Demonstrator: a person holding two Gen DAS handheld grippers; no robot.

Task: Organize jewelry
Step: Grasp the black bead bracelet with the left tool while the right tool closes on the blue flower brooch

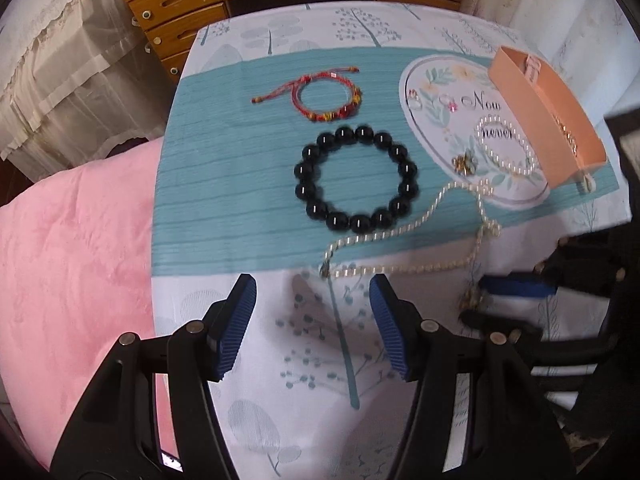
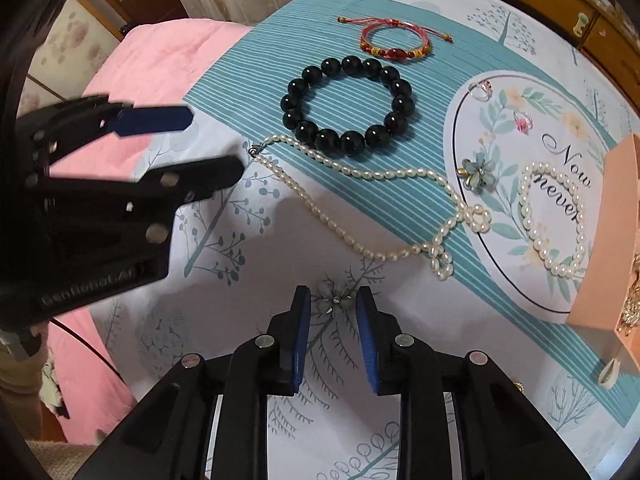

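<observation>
A bead bracelet lay on the surface; behind it a cord bracelet, before it a necklace, right of it a box.

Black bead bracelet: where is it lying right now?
The black bead bracelet lies flat on the teal striped cloth, mid-view in the left wrist view, between the red cord bracelet behind and the pearl necklace in front.

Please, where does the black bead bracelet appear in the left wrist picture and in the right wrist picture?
Left wrist view: the black bead bracelet lies near the middle, on the teal striped band, above the open fingers.
Right wrist view: the black bead bracelet lies in the upper middle, on the same teal band.
Shared landmark: the red cord bracelet lies just beyond it in both views.
</observation>
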